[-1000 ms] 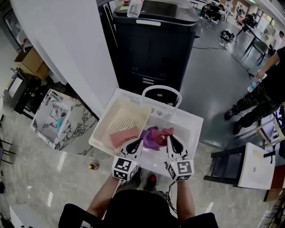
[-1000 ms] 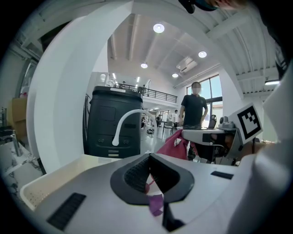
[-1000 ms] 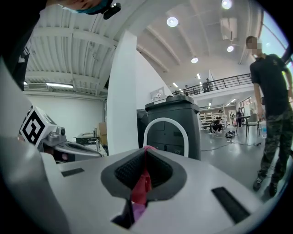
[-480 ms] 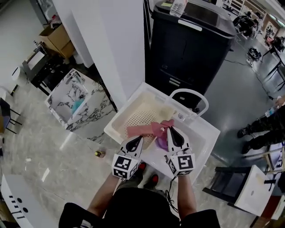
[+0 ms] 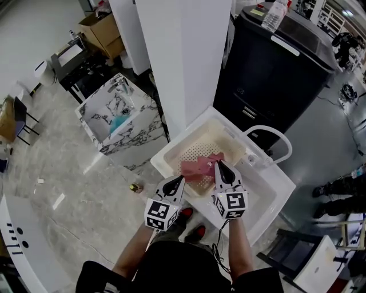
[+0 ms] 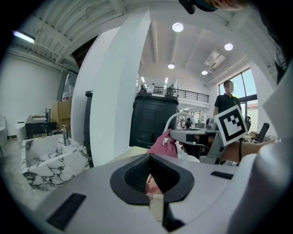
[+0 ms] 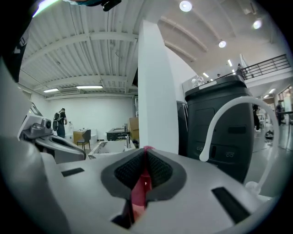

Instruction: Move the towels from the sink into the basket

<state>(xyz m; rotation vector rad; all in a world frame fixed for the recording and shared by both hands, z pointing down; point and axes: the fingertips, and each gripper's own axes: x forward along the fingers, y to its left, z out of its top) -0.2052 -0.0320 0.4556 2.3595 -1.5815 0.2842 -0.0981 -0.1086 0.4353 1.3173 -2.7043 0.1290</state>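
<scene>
Pinching a dark pink towel (image 5: 215, 158) between jaws that are pressed together on the cloth, the right gripper (image 5: 219, 165) sits just below the centre of the head view, with its tips over the near right part of the cream perforated basket (image 5: 220, 139). In the right gripper view the same towel (image 7: 138, 188) shows as a pink strip squeezed between the two black ribbed pads and hanging down behind them. A second, salmon-coloured towel (image 5: 193, 169) lies flat in the basket, just left of the held one and touching it in the picture. The left gripper (image 5: 179, 179) is left of the right one, near the basket's front edge, its jaws closed tip to tip. In the left gripper view a bit of pink and cream shows in the slit below the pads, and I cannot tell whether any cloth is caught there. That view also shows the held towel (image 6: 164, 144) bunched at the tip of the other tool, right of centre. The basket sits in the left part of the white sink (image 5: 273, 197), whose arched white faucet (image 5: 273, 132) rises at the centre right. A black cabinet (image 5: 269, 74) with a clear bottle (image 5: 274, 14) on top fills the upper right, a white pillar (image 5: 183, 51) the upper centre.
</scene>
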